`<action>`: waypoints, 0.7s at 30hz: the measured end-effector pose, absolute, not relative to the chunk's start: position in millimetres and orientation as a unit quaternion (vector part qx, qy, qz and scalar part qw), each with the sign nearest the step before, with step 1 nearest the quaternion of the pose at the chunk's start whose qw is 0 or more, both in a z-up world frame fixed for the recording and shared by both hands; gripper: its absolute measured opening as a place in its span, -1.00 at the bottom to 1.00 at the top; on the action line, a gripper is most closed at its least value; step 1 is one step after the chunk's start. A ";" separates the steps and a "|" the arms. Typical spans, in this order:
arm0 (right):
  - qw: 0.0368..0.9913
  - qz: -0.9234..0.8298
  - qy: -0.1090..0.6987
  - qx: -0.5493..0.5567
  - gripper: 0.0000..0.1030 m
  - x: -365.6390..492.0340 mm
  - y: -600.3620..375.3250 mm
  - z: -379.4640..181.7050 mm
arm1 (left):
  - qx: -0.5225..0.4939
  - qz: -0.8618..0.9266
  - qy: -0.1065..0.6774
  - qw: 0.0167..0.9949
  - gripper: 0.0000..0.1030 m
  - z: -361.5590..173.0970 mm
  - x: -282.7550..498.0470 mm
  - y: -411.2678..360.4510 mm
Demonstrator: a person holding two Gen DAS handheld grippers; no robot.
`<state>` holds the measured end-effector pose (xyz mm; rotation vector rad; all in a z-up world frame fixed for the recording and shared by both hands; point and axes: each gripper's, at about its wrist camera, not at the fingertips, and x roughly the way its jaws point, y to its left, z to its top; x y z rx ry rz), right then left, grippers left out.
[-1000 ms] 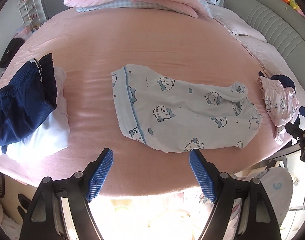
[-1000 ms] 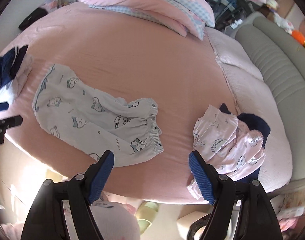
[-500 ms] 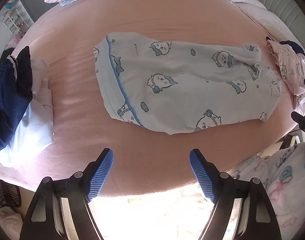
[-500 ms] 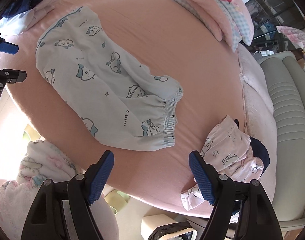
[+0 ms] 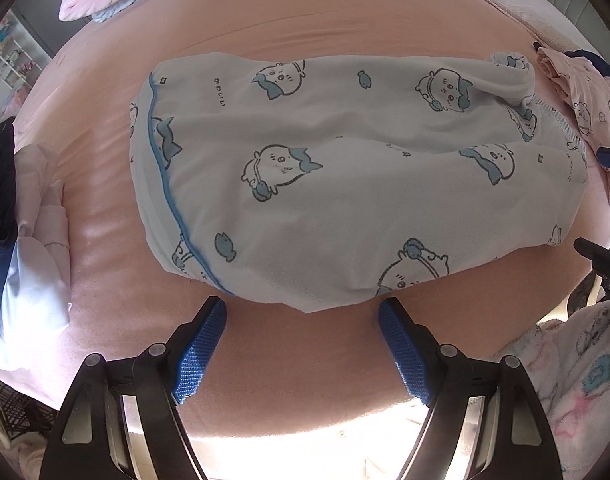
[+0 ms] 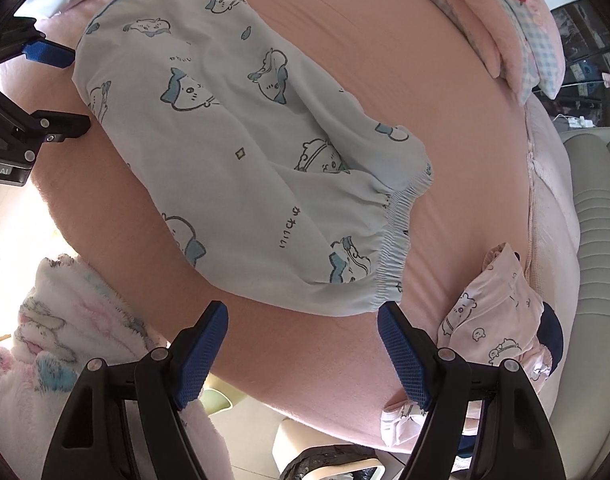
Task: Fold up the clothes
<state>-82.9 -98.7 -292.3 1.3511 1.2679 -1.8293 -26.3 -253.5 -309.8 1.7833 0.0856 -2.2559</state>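
At far left of the left wrist view, a stack of navy and white clothes on the pink bed. Filling the middle, the printed pale-blue pyjama trousers, spread lengthwise and already doubled leg over leg, blue-piped cuff toward the left, elastic waistband toward the right. Low in the frame, the left gripper, jaws spread wide and empty, hovering just short of the near edge by the cuff end. At upper right, a crumpled pink printed garment with something dark beneath. In the right wrist view, the same trousers running from upper left down to the gathered waistband at centre; below it the right gripper, likewise wide apart and holding nothing, right blue pad just beside the waistband corner. Lower right, the pink heap near the bed edge. Judged step: closing in on both ends for a crosswise fold. Next move likely calls for pinching all layers at each near corner together, without dragging the sheet.
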 end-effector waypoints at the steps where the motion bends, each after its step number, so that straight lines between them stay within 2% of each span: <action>1: 0.266 -0.675 0.472 0.500 0.50 -83.1 -100.4 -295.1 | 0.615 -0.777 0.027 0.133 0.52 -311.4 -28.2 -252.9; 6: 0.260 -0.680 0.481 0.489 0.50 -81.5 -109.5 -304.0 | 0.617 -0.775 0.011 0.136 0.53 -318.5 -36.6 -249.0; 9: 0.253 -0.680 0.498 0.475 0.50 -79.1 -116.8 -312.1 | 0.611 -0.778 -0.026 0.144 0.60 -320.0 -36.8 -240.3; 11: 0.255 -0.678 0.513 0.460 0.50 -75.8 -121.5 -316.3 | 0.606 -0.780 -0.050 0.149 0.76 -321.0 -36.9 -234.5; 13: 0.262 -0.679 0.522 0.445 0.50 -73.7 -124.3 -315.8 | 0.601 -0.781 -0.075 0.153 1.00 -322.0 -37.0 -228.7; 21: 0.278 -0.673 0.556 0.401 0.50 -63.8 -128.5 -320.8 | 0.576 -0.780 -0.172 0.172 1.00 -326.0 -37.4 -205.5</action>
